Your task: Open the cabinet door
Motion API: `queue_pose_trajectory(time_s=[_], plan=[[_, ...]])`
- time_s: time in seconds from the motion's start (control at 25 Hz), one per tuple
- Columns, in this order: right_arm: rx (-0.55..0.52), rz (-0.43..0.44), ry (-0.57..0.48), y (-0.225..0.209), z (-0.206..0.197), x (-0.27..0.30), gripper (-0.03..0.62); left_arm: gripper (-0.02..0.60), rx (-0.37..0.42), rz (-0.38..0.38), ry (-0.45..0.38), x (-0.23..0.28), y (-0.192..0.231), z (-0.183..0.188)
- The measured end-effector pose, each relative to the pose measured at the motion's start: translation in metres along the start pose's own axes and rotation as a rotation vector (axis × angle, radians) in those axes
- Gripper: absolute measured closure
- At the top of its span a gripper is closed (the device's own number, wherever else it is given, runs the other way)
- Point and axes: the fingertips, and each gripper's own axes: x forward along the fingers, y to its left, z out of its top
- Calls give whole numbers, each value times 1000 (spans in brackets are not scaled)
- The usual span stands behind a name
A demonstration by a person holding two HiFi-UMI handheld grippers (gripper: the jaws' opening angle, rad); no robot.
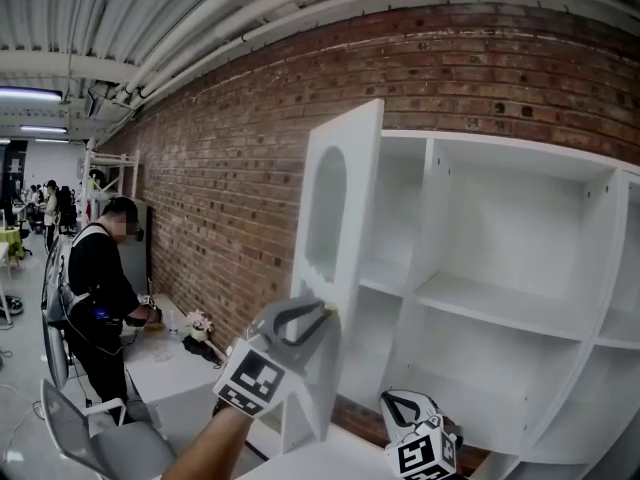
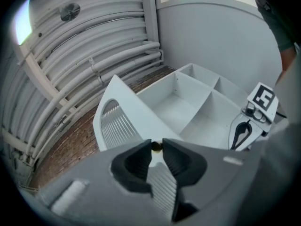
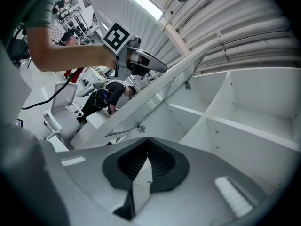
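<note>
The white cabinet (image 1: 505, 313) stands against a brick wall, its shelves bare. Its door (image 1: 365, 198), with an arched window, is swung out toward me. My left gripper (image 1: 325, 314) is shut on the small brass knob (image 2: 156, 146) at the door's edge; in the left gripper view both pads press on it against the door (image 2: 136, 121). My right gripper (image 1: 395, 403) hovers low in front of the cabinet, to the right of the door, shut with nothing in it. In the right gripper view its jaws (image 3: 147, 140) meet, and the door's glass pane (image 3: 160, 95) and the left gripper (image 3: 160, 67) are beyond.
A person in black (image 1: 105, 288) bends over a white table (image 1: 170, 363) at the far left along the brick wall (image 1: 230, 168). A grey chair (image 1: 95, 443) stands at the bottom left. Pipes run along the ceiling. A white surface lies below the cabinet.
</note>
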Motion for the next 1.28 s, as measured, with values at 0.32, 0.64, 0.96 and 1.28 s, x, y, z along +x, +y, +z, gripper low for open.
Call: queue_pose_trajectory(time_s=[0.32,0.64,0.96,1.28], plan=[[-20,30,-52,22,36,-2,588,522,18,73,51,-53,31,-7],[-29,72,-94,44,65,3,588,525,37,155,116,-92,67,-22],[-30,117,-136,68,85,15,588,580,47,259,199,-129,105,-49],[-31,172,-184,92,108,35,588,580,80,253,267,-155,101,-59]])
